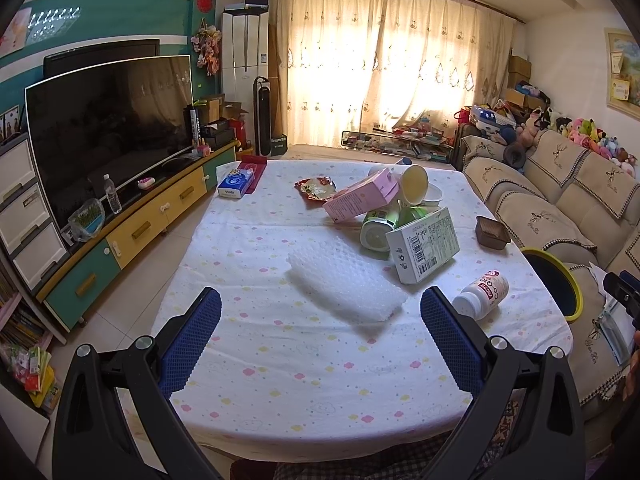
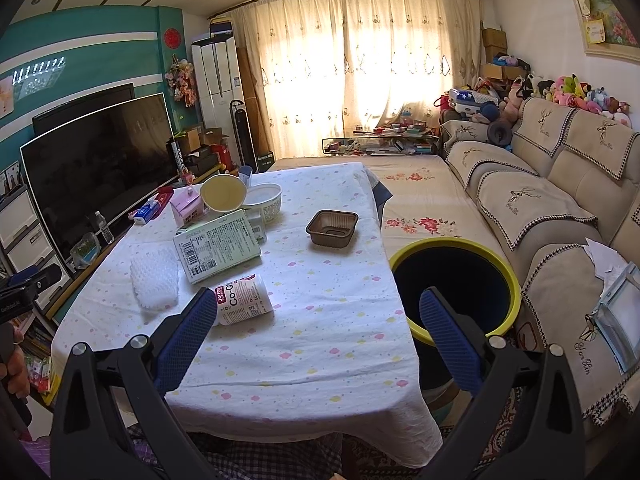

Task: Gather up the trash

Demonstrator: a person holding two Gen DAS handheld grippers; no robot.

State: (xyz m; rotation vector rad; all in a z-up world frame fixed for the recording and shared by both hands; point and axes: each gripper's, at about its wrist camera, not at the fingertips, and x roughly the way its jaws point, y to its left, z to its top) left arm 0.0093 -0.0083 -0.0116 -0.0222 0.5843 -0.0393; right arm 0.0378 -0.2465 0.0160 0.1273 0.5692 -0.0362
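Observation:
Trash lies on a table with a white dotted cloth (image 1: pixel 280 380): a bubble-wrap pad (image 1: pixel 344 282), a white pill bottle (image 1: pixel 482 294) on its side, a white-green box (image 1: pixel 426 244), a pink carton (image 1: pixel 360 196), a red wrapper (image 1: pixel 316 188), cups and a brown tray (image 1: pixel 492 232). A yellow-rimmed dark bin (image 2: pixel 456 284) stands right of the table. My left gripper (image 1: pixel 320 320) is open and empty above the near table, short of the bubble wrap. My right gripper (image 2: pixel 318 322) is open and empty, with the pill bottle (image 2: pixel 244 300) by its left finger.
A TV (image 1: pixel 108 128) on a low cabinet stands at the left. A beige sofa (image 2: pixel 560 200) runs along the right, with plush toys on its back. A blue tissue box (image 1: pixel 236 186) sits at the table's far left corner. A cluttered glass table stands before the curtains.

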